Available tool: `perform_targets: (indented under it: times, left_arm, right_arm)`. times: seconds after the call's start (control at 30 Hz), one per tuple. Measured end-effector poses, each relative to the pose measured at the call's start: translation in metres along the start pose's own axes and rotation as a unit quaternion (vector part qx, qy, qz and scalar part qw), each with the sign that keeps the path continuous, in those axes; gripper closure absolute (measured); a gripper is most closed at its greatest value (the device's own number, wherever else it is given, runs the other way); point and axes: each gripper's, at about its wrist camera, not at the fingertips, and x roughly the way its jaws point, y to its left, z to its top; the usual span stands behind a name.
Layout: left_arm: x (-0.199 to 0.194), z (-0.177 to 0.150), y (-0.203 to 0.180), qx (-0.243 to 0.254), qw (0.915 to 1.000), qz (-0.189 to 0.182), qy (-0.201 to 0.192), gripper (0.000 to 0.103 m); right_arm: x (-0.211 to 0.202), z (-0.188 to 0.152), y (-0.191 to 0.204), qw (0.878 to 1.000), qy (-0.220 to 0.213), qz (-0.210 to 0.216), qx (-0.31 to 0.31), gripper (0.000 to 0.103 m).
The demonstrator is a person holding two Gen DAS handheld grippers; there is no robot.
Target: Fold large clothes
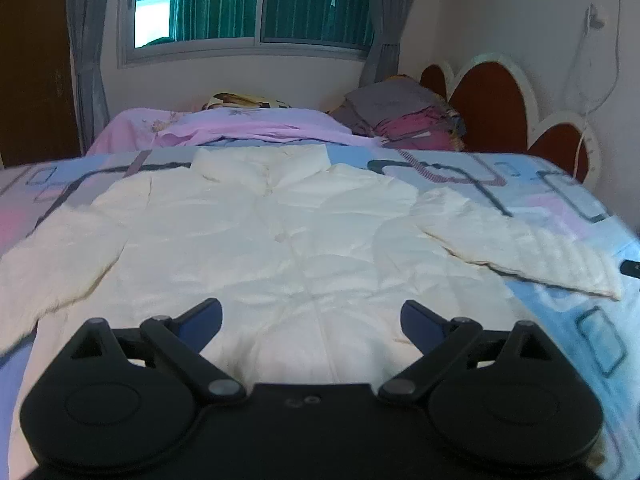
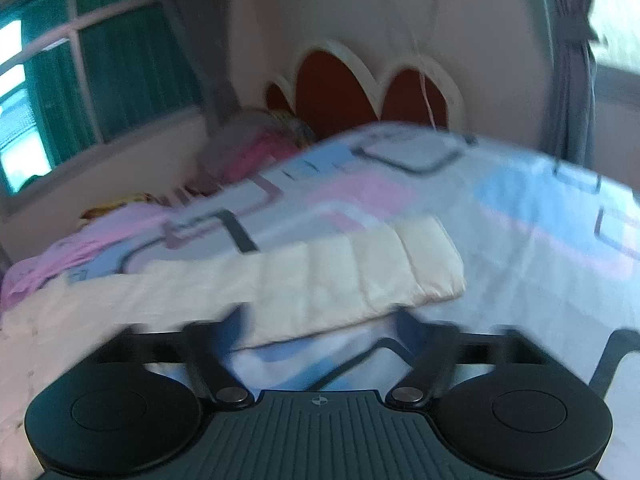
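The cream jacket (image 1: 280,232) lies flat on the bed ahead of both wide, empty tongs — left tongs (image 1: 311,316) over its hem, right tongs (image 2: 320,324) just short of the sleeve (image 2: 360,276) — so pinch edges cleanly.

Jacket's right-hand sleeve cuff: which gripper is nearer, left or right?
Right. The right gripper sits just short of the sleeve cuff, jaws open, nothing between them. The left gripper hovers over the jacket hem at its middle, open, well away from that cuff.
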Motion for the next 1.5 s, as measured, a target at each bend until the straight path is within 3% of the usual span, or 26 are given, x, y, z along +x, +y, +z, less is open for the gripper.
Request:
perform_targets:
  times: [0.17, 0.3, 0.47, 0.67, 0.7, 0.8, 0.93, 1.1, 1.33, 1.5]
  left_arm:
    - [0.029, 0.009, -0.006, 0.007, 0.9998, 0.014, 0.014, 0.007]
    - [0.053, 0.012, -0.01, 0.017, 0.9989, 0.026, 0.034, 0.007]
    - [0.07, 0.008, -0.011, 0.016, 0.9981, 0.032, 0.051, 0.008]
    - [0.076, 0.008, -0.014, 0.014, 0.9974, 0.041, 0.058, 0.008]
    - [0.076, 0.008, -0.013, 0.013, 0.9973, 0.043, 0.058, 0.008]
    - [0.076, 0.013, -0.008, 0.001, 0.9973, 0.048, 0.056, 0.008]
    - [0.071, 0.02, 0.001, -0.02, 0.9977, 0.033, 0.056, 0.009]
    - [0.059, 0.021, 0.014, -0.021, 0.9974, 0.051, 0.046, 0.009]
    - [0.048, 0.024, 0.062, -0.049, 0.9946, 0.083, 0.039, 0.007]
    - [0.045, 0.023, 0.1, -0.068, 0.9959, 0.045, 0.039, 0.011]
  right_arm:
    - [0.042, 0.003, -0.042, 0.997, 0.014, 0.009, 0.071, 0.038]
    - [0.073, 0.002, -0.071, 0.99, 0.033, 0.024, 0.138, 0.055]
    - [0.093, -0.001, -0.099, 0.974, 0.048, 0.045, 0.216, 0.056]
    - [0.097, 0.008, -0.114, 0.971, 0.037, 0.05, 0.231, 0.056]
    - [0.098, 0.011, -0.115, 0.972, 0.037, 0.046, 0.226, 0.059]
    - [0.101, 0.017, -0.111, 0.978, 0.044, 0.03, 0.2, 0.09]
    - [0.098, 0.031, -0.085, 0.993, 0.022, 0.021, 0.118, 0.096]
    - [0.075, 0.051, -0.023, 0.997, -0.031, 0.068, 0.014, 0.097]
    - [0.041, 0.036, 0.101, 0.977, -0.046, 0.172, -0.12, 0.097]
    - [0.027, -0.006, 0.19, 0.953, -0.012, 0.231, -0.197, 0.097]
